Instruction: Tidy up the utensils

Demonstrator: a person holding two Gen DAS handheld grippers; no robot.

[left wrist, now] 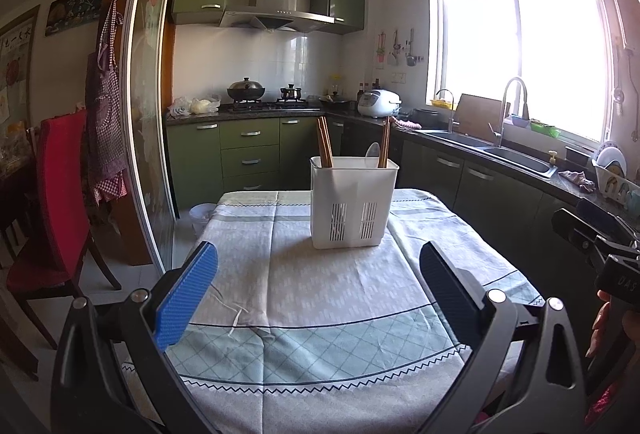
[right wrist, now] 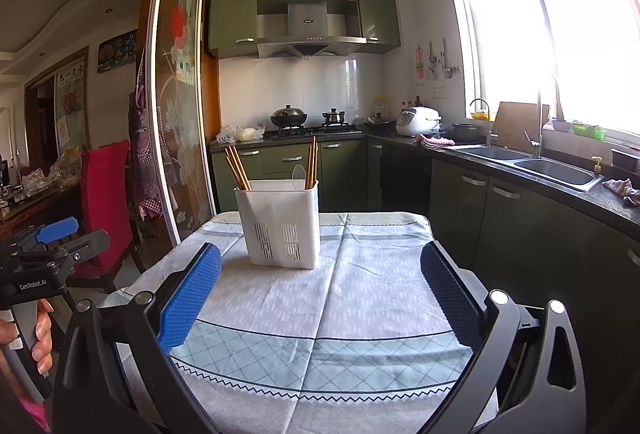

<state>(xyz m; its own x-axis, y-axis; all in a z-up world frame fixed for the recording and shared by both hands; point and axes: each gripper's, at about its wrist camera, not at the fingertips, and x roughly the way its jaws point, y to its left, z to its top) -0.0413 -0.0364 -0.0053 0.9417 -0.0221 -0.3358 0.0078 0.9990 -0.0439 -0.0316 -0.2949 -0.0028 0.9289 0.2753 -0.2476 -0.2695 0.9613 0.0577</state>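
A white slotted utensil holder (left wrist: 354,204) (right wrist: 282,222) stands upright on the cloth-covered table (left wrist: 320,314) (right wrist: 340,314). Wooden chopsticks (left wrist: 324,142) (right wrist: 237,168) lean in its left compartment. More chopsticks (left wrist: 385,144) (right wrist: 311,164) and a pale spoon (left wrist: 373,152) (right wrist: 298,172) stand in its right compartment. My left gripper (left wrist: 318,286) is open, short of the holder, with nothing between its fingers. My right gripper (right wrist: 320,294) is also open and holds nothing. Each gripper shows at the edge of the other's view, held by a hand (right wrist: 42,338).
A red chair (left wrist: 60,202) (right wrist: 106,202) and a glass sliding door (left wrist: 150,114) stand left of the table. Green cabinets, a stove with pots (left wrist: 246,90) and a sink (left wrist: 516,156) line the counter behind and to the right. A small bin (left wrist: 202,216) sits on the floor.
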